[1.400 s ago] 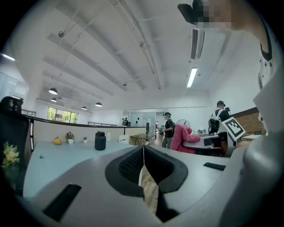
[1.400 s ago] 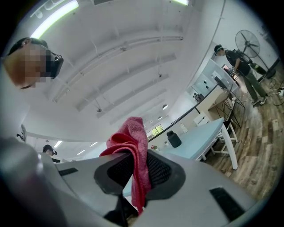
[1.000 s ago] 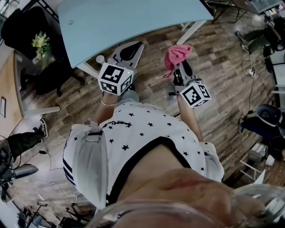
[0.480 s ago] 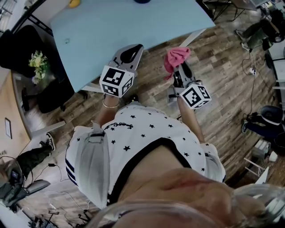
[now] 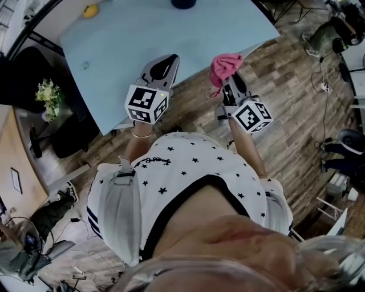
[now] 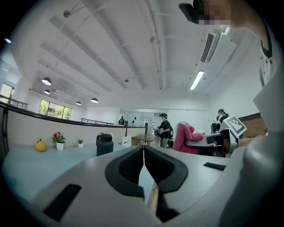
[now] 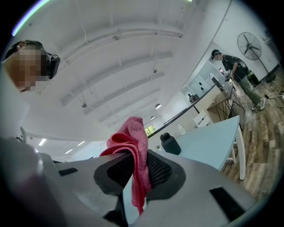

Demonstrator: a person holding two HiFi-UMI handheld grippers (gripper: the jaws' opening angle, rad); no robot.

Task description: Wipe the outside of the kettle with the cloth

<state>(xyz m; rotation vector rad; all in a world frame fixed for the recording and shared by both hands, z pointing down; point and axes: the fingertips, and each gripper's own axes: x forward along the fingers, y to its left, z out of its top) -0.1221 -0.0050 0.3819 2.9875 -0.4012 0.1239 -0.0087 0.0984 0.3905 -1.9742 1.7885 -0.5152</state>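
The dark kettle [image 5: 183, 3] stands at the far side of the light blue table [image 5: 171, 28], cut off by the head view's top edge. It shows whole in the left gripper view [image 6: 104, 144] and small in the right gripper view [image 7: 170, 143]. My left gripper [image 5: 163, 64] is shut and empty, its tip over the table's near edge. To its right, over the floor, my right gripper [image 5: 230, 80] is shut on a pink cloth [image 5: 224, 67]. The cloth [image 7: 134, 148] bunches above the pads and hangs down between them. Both grippers are far from the kettle.
A yellow object [image 5: 90, 10] and small potted plants [image 6: 57, 141] sit at the table's far left. People stand in the background [image 6: 164, 129], [image 7: 235, 73]. Left of the table is a dark chair holding flowers [image 5: 48, 91]. Cables and equipment lie on the wooden floor [image 5: 296, 91] at right.
More of the table now shows in the head view, and the kettle has come into sight at its top edge. Both grippers keep their pose, the cloth still clamped.
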